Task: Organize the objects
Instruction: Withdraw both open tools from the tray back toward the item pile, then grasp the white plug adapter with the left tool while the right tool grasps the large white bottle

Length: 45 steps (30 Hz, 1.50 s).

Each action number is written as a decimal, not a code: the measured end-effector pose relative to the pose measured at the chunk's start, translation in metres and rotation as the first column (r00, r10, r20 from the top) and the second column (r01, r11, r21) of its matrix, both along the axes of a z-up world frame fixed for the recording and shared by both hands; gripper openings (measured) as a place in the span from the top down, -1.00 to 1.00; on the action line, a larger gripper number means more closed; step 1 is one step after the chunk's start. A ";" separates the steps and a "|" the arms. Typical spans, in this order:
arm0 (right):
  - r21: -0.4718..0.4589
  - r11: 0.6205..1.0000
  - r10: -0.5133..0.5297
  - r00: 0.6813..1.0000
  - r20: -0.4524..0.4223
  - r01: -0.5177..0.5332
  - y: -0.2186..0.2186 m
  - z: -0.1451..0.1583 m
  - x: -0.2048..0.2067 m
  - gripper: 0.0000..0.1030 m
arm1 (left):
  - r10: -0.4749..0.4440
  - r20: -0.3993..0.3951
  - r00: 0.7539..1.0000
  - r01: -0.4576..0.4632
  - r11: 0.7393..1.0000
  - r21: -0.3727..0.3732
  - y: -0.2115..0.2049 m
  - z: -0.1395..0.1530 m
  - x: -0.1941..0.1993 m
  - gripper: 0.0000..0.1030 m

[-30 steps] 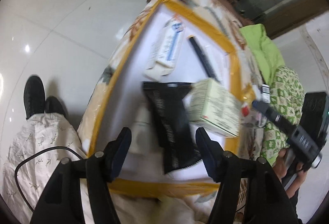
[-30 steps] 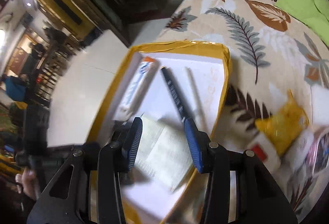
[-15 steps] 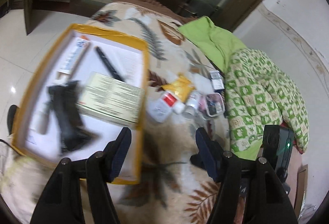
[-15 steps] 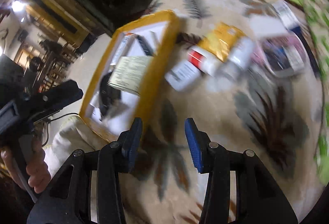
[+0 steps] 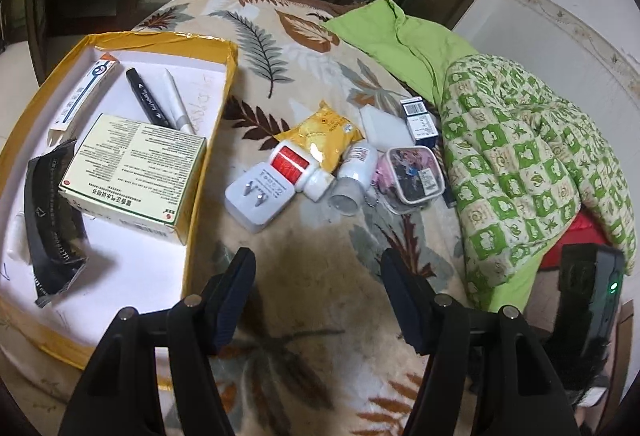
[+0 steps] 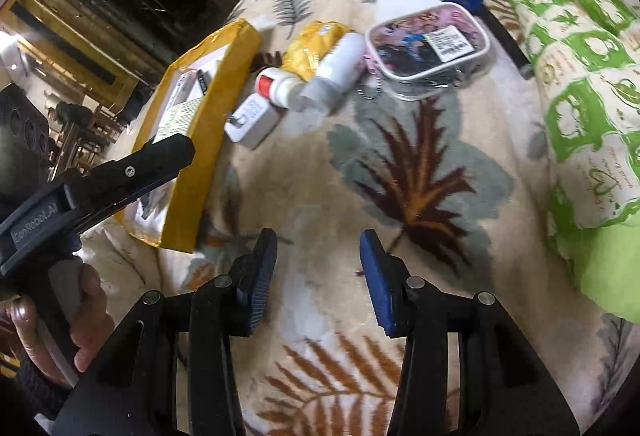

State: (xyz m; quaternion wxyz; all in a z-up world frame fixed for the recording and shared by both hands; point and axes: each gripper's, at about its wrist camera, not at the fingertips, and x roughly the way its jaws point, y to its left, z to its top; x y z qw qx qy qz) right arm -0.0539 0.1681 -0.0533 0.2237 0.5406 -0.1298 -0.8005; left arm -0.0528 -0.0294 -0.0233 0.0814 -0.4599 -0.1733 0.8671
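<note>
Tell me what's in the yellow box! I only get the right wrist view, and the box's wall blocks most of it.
Observer: The left wrist view looks straight in. A big pale green carton lies in the yellow box, against its right wall.
Operator: Anything to write with?
Observer: Yes. A black marker lies beside a white pen, just behind the carton.
Operator: Is my left hand-held gripper holding something?
Observer: No. The left hand-held gripper is open and empty, over the leaf blanket.
</note>
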 end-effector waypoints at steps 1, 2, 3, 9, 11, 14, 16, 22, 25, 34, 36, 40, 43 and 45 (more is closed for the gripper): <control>0.005 1.000 0.000 1.000 0.000 0.001 0.001 -0.001 -0.001 0.16 | 0.010 -0.003 1.000 -0.010 1.000 0.000 -0.003 -0.004 0.001 -0.27; 0.011 1.000 -0.001 1.000 -0.002 0.001 0.002 -0.002 -0.003 0.16 | 0.024 0.004 1.000 -0.024 1.000 0.000 -0.006 -0.007 0.002 -0.27; 0.016 1.000 -0.002 1.000 -0.003 0.002 0.003 -0.003 -0.004 0.16 | 0.031 0.012 0.999 -0.031 1.000 0.003 -0.007 -0.009 0.002 -0.27; 0.031 0.999 -0.031 0.999 0.016 0.030 0.008 -0.011 -0.012 0.16 | 0.007 -0.013 1.000 -0.008 1.000 -0.026 -0.001 -0.007 0.005 -0.27; 0.034 0.999 -0.040 0.999 0.014 0.039 0.009 -0.012 -0.014 0.16 | 0.007 -0.010 1.000 -0.008 1.000 -0.019 -0.001 -0.008 0.005 -0.27; 0.037 0.998 -0.049 0.999 0.019 0.048 0.010 -0.013 -0.017 0.16 | 0.020 -0.002 1.000 -0.020 1.000 -0.003 -0.006 -0.008 0.004 -0.27; 0.039 0.998 -0.050 0.999 0.018 0.049 0.011 -0.012 -0.018 0.16 | 0.028 0.001 1.000 -0.028 1.000 0.009 -0.008 -0.009 0.005 -0.27; 0.029 0.998 -0.052 0.998 -0.016 0.053 0.014 -0.002 -0.015 0.16 | 0.009 0.008 1.000 -0.010 0.999 0.047 -0.009 -0.009 0.005 -0.27; 0.017 0.998 -0.061 0.998 -0.011 0.061 0.018 -0.003 -0.018 0.16 | 0.003 0.013 1.000 -0.004 0.999 0.050 -0.009 -0.009 0.004 -0.27; -0.005 0.994 -0.112 0.993 -0.038 0.112 0.018 0.005 -0.049 0.16 | -0.001 -0.003 1.000 0.002 0.998 0.069 -0.011 -0.005 0.004 -0.27; -0.011 0.987 -0.163 0.986 -0.044 0.162 0.023 0.007 -0.064 0.16 | 0.005 -0.012 1.000 -0.004 0.998 0.070 -0.012 -0.004 0.005 -0.27; -0.035 0.966 -0.259 0.965 -0.050 0.258 0.035 0.010 -0.097 0.16 | 0.007 -0.013 1.000 -0.005 0.996 0.088 -0.015 -0.004 0.005 -0.27; -0.042 0.958 -0.287 0.957 -0.051 0.285 0.037 0.011 -0.118 0.16 | 0.007 -0.018 1.000 -0.005 0.996 0.087 -0.015 -0.004 0.004 -0.27; -0.071 0.966 -0.252 0.966 -0.056 0.248 0.025 0.015 -0.123 0.16 | 0.015 -0.028 0.999 -0.012 0.996 0.084 -0.016 -0.002 0.004 -0.26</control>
